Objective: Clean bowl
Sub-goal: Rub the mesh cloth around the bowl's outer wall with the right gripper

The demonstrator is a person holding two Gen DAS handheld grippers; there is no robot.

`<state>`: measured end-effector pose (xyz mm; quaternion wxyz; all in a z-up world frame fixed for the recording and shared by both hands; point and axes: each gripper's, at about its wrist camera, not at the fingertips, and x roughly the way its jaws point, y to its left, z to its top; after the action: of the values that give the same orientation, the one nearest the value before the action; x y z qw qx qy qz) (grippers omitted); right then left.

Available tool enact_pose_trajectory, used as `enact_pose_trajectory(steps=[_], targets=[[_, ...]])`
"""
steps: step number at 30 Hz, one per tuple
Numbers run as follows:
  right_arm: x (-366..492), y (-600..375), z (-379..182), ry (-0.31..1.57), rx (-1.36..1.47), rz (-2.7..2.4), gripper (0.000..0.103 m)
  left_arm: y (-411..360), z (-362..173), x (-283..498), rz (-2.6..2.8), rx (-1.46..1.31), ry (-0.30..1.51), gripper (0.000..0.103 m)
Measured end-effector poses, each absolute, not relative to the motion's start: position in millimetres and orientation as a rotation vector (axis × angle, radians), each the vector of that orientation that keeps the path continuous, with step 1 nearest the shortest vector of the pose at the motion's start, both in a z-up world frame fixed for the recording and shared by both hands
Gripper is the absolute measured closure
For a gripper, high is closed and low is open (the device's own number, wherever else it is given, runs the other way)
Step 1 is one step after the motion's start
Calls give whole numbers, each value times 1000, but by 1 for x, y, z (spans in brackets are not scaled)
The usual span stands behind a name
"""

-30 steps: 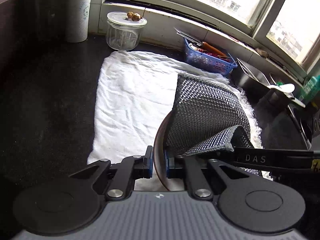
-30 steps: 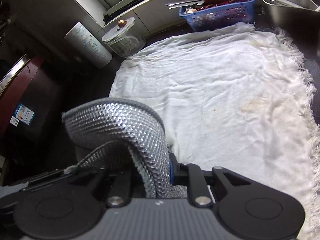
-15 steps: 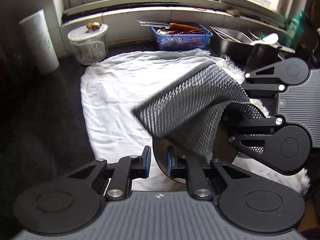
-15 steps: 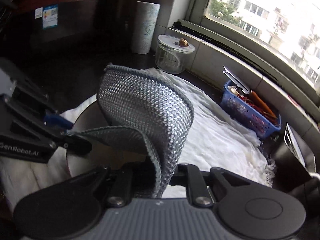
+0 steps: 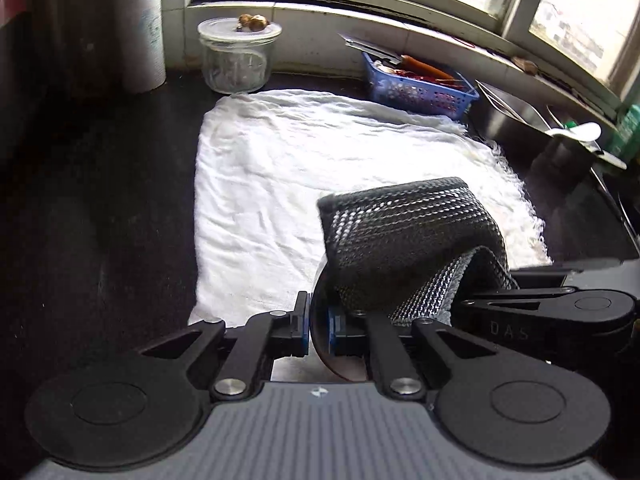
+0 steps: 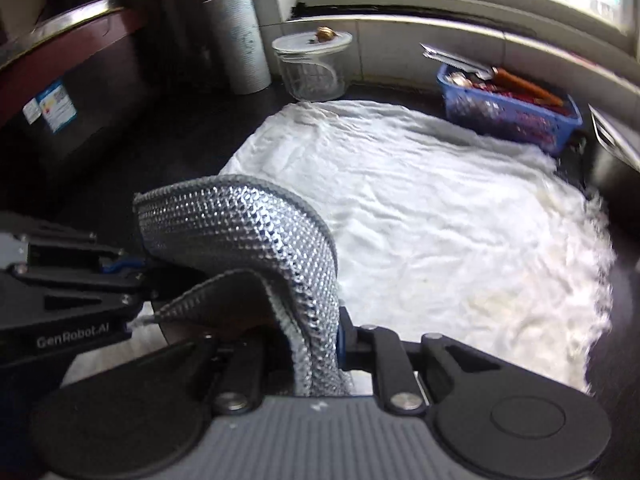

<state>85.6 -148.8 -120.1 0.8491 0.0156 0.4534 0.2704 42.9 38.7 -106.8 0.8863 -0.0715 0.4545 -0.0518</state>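
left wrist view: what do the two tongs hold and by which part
Left tongs pinch the bowl by its rim; right tongs clamp the folded silver mesh cloth at its lower end.

Towel [image 5: 320, 168] spread over desk [image 5: 100, 200] middle. Jar [image 5: 236, 60] at towel's far left corner, paper roll [image 5: 138, 28] left of jar. Basket [image 5: 420, 88] at towel's far right corner, against back wall. Bowl [image 5: 320, 320] at towel's near edge, scouring cloth [image 5: 408, 240] draped into it.
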Motion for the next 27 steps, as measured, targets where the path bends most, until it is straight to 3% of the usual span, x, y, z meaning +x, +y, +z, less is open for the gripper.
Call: enact_pose_trajectory(steps=[7, 9, 17, 27], targets=[[95, -176, -139, 1085, 513, 451, 87, 54, -119, 40, -84, -353, 1006, 96], [95, -177, -141, 1089, 540, 440, 87, 48, -117, 41, -111, -287, 1017, 93], [97, -152, -108, 926, 27, 584, 93, 21, -90, 55, -242, 187, 961, 90], [80, -116, -90, 696, -561, 763, 93, 19, -86, 64, -218, 248, 961, 88]])
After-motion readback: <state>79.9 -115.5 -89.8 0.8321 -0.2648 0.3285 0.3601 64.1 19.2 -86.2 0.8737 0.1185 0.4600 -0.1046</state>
